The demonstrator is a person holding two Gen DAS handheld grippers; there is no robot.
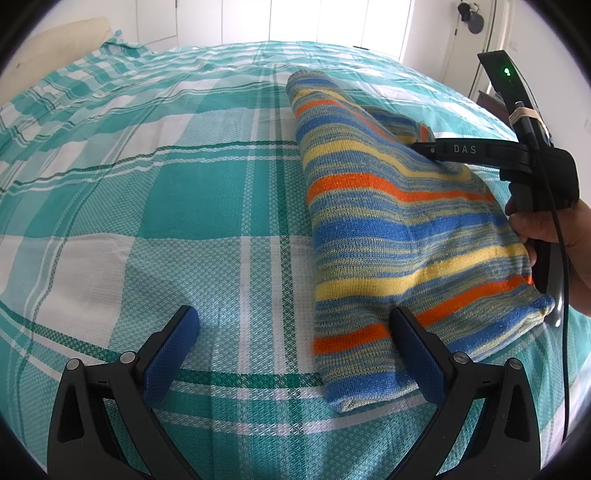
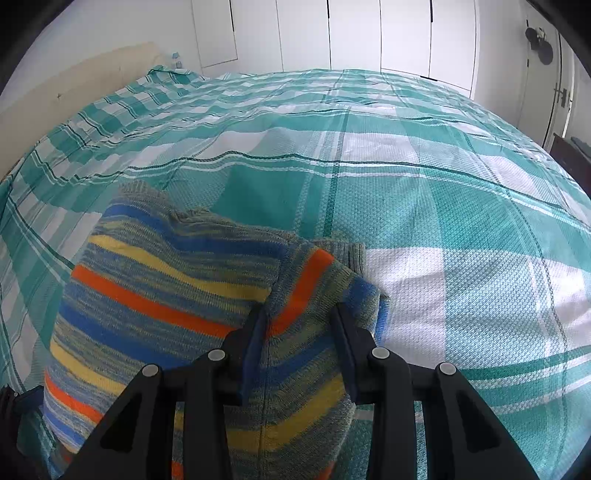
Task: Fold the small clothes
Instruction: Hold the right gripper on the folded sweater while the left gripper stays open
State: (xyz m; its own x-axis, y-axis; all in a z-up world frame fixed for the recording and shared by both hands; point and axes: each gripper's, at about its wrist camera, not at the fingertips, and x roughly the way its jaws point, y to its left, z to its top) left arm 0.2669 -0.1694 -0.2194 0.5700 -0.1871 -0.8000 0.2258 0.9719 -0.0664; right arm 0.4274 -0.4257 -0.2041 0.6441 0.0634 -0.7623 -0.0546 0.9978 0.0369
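A small knitted sweater with blue, yellow and orange stripes lies folded lengthwise on the bed. My left gripper is open and empty just above the bed, its right finger at the sweater's near left edge. My right gripper is partly closed around a bunched fold of the sweater, with knit fabric between its fingers. The right gripper also shows in the left wrist view, over the sweater's far right side, held by a hand.
The bed is covered by a teal and white checked sheet, also in the right wrist view. White wardrobe doors stand behind the bed. A beige headboard is at the far left.
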